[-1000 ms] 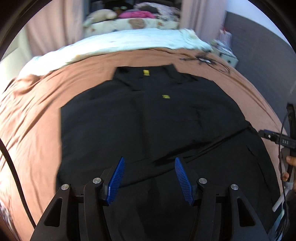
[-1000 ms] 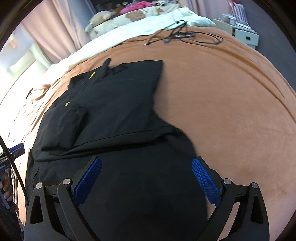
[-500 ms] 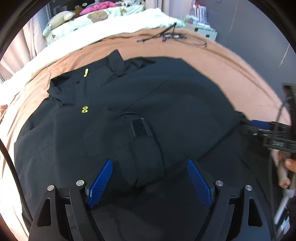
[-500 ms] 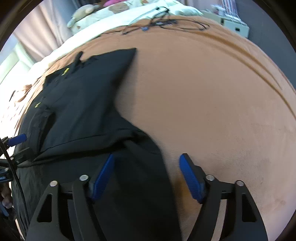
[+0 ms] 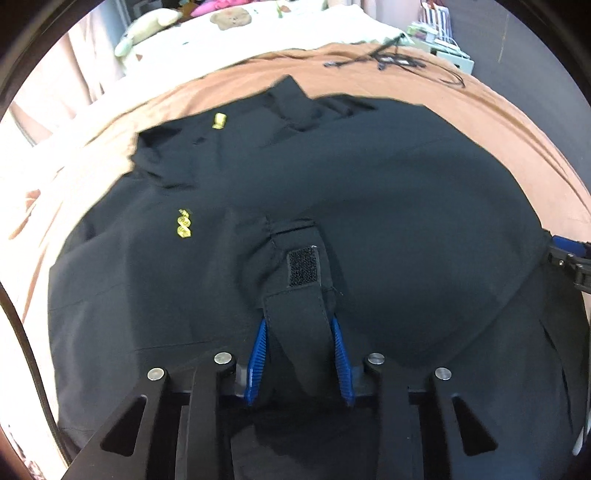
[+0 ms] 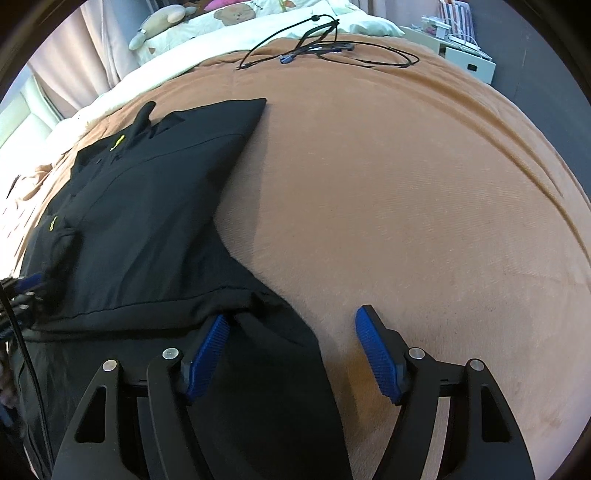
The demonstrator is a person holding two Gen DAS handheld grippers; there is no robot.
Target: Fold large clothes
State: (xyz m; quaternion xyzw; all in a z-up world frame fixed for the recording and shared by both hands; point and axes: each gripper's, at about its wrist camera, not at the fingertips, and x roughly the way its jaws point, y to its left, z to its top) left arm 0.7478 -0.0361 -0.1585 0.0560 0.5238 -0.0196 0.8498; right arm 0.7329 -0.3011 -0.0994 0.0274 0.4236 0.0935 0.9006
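A black jacket (image 5: 406,221) with small yellow marks lies spread on the bed, one sleeve folded across its front. The sleeve's cuff (image 5: 295,332), with a velcro patch, lies between the blue pads of my left gripper (image 5: 298,321); the jaws are closing and press on it. In the right wrist view the jacket (image 6: 147,221) fills the left half. My right gripper (image 6: 291,314) stands open over the jacket's lower right edge, its left pad at the fabric, its right pad above bare bedspread. The right gripper's tip (image 5: 569,254) shows at the jacket's right edge.
A brown bedspread (image 6: 406,184) covers the bed and lies bare to the jacket's right. Black cables (image 6: 325,40) lie at the far end. A white duvet with plush toys (image 5: 229,18) sits beyond, and a white nightstand (image 6: 469,59) stands at the back right.
My left gripper came down over the folded sleeve, its jaws widened and then closed around the cuff. My right gripper moved to the jacket's right edge and its jaws narrowed.
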